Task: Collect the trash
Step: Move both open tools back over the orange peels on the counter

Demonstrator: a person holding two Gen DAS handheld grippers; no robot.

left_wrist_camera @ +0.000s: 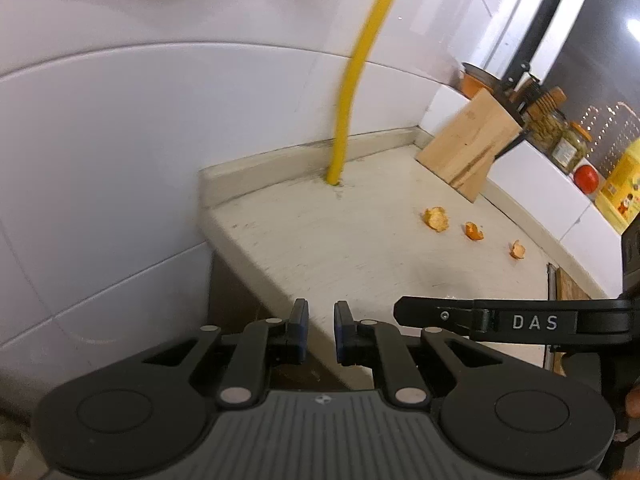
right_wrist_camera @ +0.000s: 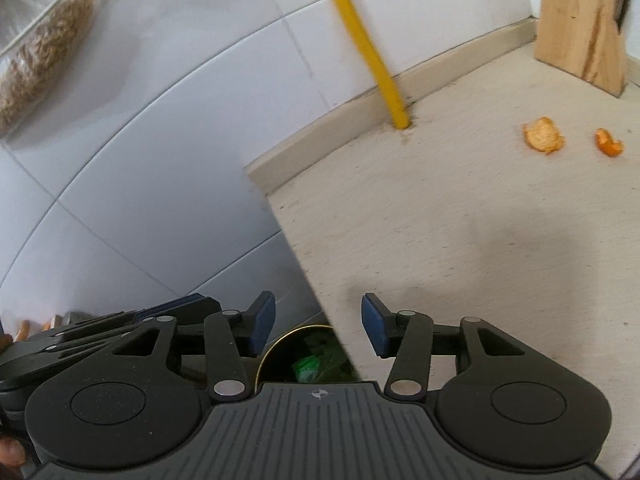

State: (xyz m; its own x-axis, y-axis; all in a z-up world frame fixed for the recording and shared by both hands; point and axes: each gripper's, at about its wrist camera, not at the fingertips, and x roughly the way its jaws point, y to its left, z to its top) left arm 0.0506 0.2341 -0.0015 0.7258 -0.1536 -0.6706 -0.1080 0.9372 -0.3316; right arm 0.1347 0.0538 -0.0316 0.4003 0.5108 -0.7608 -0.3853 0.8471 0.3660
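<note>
Three scraps of orange citrus peel lie on the pale beige stone countertop [left_wrist_camera: 360, 248], all on the side of the yellow vertical pipe [left_wrist_camera: 352, 80] that faces the slanted light-wood knife block [left_wrist_camera: 468, 148]. The largest curled peel piece [left_wrist_camera: 436, 218] is nearest the pipe, the small middle peel piece [left_wrist_camera: 474, 231] sits just beyond it, and the smallest peel scrap [left_wrist_camera: 518, 249] lies farthest from the pipe, the three well apart from both grippers. The pipe rises from a hole in the counter close to the white tiled wall [left_wrist_camera: 120, 140]. Beyond the knife block, away from the pipe, a glass jar [left_wrist_camera: 568, 144], a red round fruit [left_wrist_camera: 586, 179] and a yellow carton [left_wrist_camera: 620, 188] stand on a white ledge.

The left gripper [left_wrist_camera: 321, 332] hangs over the counter's near edge, on the near side of the pipe, its blue-padded fingers parted by a narrow gap and holding nothing. The right gripper [right_wrist_camera: 318, 330] straddles the same counter edge, its fingers spread wide and bare. Below that edge, between the right gripper's fingers, shows a dark round bin with a thin gold rim [right_wrist_camera: 276, 344], with green scraps inside. In the right wrist view the two larger peel pieces appear past the pipe, toward the knife block.
</note>
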